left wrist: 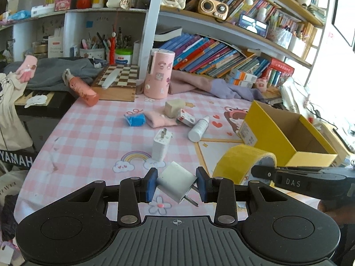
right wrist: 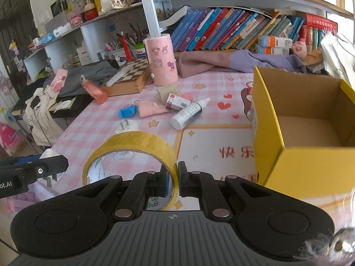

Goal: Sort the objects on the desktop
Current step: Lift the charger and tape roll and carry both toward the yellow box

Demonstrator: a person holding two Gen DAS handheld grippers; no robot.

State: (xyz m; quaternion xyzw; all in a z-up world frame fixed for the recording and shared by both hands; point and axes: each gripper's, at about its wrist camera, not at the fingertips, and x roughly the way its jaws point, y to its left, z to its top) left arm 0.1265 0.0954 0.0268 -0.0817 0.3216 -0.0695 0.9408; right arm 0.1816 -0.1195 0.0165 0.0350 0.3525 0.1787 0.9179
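My left gripper [left wrist: 177, 182] is shut on a white plug adapter [left wrist: 176, 181], tilted with its prongs toward the lower right, above the pink checked desk mat [left wrist: 93, 141]. My right gripper [right wrist: 175, 180] is shut on the wall of a yellow tape roll [right wrist: 135, 147], held off the mat just left of an open yellow cardboard box [right wrist: 304, 161]. The tape roll [left wrist: 240, 163] and box [left wrist: 286, 130] also show to the right in the left wrist view. A second white charger [left wrist: 161, 144], a white spray bottle [left wrist: 198, 128], a blue lump [left wrist: 135, 119] and a small red-white box [left wrist: 186, 118] lie on the mat.
A tall pink cylinder [left wrist: 158, 75] stands at the back beside a chessboard [left wrist: 117, 78]. An orange bottle [left wrist: 83, 89] lies at the mat's left edge. Pink and purple cloths [right wrist: 221, 63] and a row of books [right wrist: 233, 28] line the rear. A keyboard [left wrist: 40, 102] sits off the left.
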